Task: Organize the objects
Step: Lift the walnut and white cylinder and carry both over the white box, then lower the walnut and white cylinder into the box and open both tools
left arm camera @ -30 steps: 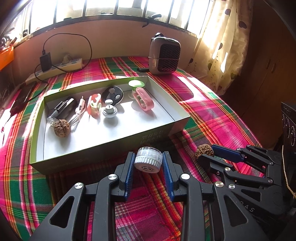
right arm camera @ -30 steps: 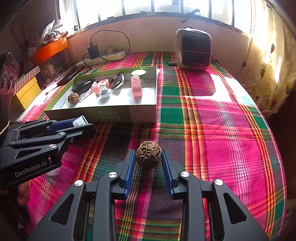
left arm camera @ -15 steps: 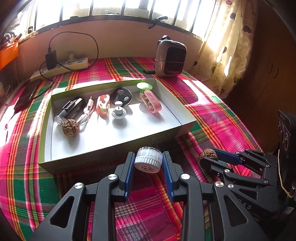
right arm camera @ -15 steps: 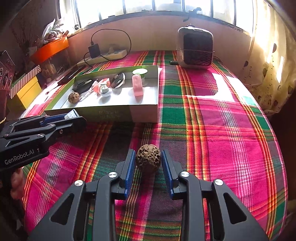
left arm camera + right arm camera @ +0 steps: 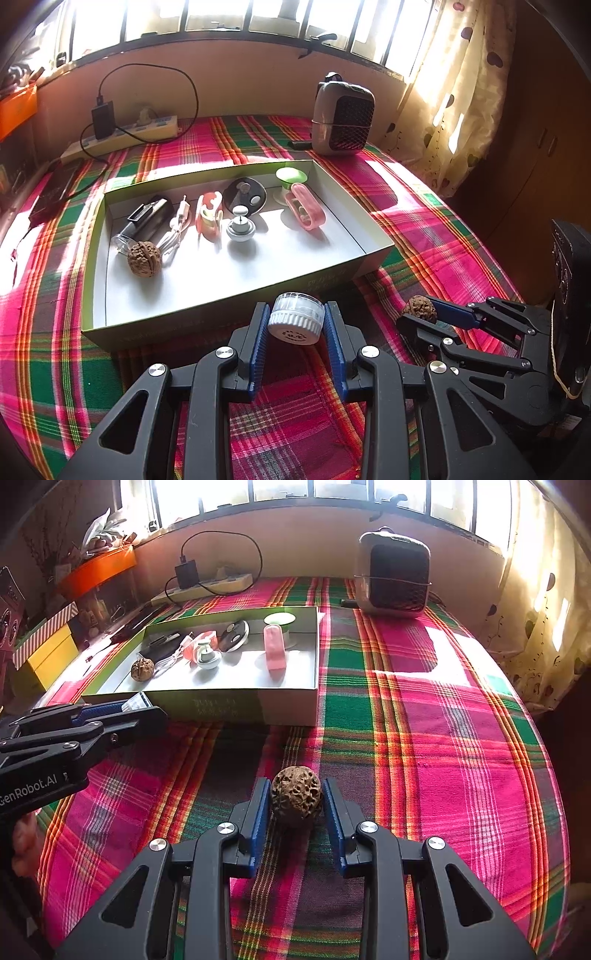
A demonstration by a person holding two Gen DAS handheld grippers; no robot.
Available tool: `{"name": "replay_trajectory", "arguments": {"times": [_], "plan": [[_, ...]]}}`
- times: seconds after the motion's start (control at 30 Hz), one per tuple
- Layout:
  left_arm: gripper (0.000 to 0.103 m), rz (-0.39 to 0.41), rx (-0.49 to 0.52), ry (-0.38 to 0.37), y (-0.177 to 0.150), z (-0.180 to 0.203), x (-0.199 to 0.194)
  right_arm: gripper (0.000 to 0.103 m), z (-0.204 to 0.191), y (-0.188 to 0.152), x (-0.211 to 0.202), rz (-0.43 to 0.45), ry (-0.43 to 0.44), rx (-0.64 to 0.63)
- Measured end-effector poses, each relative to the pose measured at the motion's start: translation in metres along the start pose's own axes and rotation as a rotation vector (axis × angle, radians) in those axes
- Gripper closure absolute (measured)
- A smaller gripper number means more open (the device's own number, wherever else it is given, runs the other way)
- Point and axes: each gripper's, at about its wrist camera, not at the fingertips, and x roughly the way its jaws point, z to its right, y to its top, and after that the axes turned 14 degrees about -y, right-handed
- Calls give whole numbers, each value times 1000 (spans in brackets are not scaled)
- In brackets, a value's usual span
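Note:
My left gripper [image 5: 295, 325] is shut on a small clear jar with a white ribbed lid [image 5: 295, 323], held above the plaid cloth just in front of the open box [image 5: 369, 254]. My right gripper [image 5: 295, 805] is shut on a brown walnut [image 5: 295, 800], held above the cloth; it also shows in the left wrist view [image 5: 419, 308]. The box [image 5: 236, 705] holds another walnut [image 5: 144, 257], a pink case [image 5: 308, 211], a small white pot [image 5: 241, 229], a black disc [image 5: 244, 192] and several other small items.
A small heater [image 5: 341, 118] stands behind the box near the wall. A power strip with a charger and cable [image 5: 125, 131] lies at the back left. A dark phone [image 5: 53, 194] lies left of the box. Yellow boxes [image 5: 44, 653] stand far left.
Both grippers have risen and drawn back a little with their objects; the box looks farther and lower in the left view. The grips have not changed.

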Motion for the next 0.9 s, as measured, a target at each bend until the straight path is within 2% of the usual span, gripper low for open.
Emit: {"name": "replay_trajectory", "arguments": {"times": [0.3,0.57,0.9], "plan": [[75,29,-5,24,14,-3,-12,73,10,21,-11,49,32,29],[75,33,-46,55,27,-24,-8,73,-3,54,-10,103,80,-18],[75,28,-78,73,37,-47,5,73,-22,86,21,80,132,-55]]}}
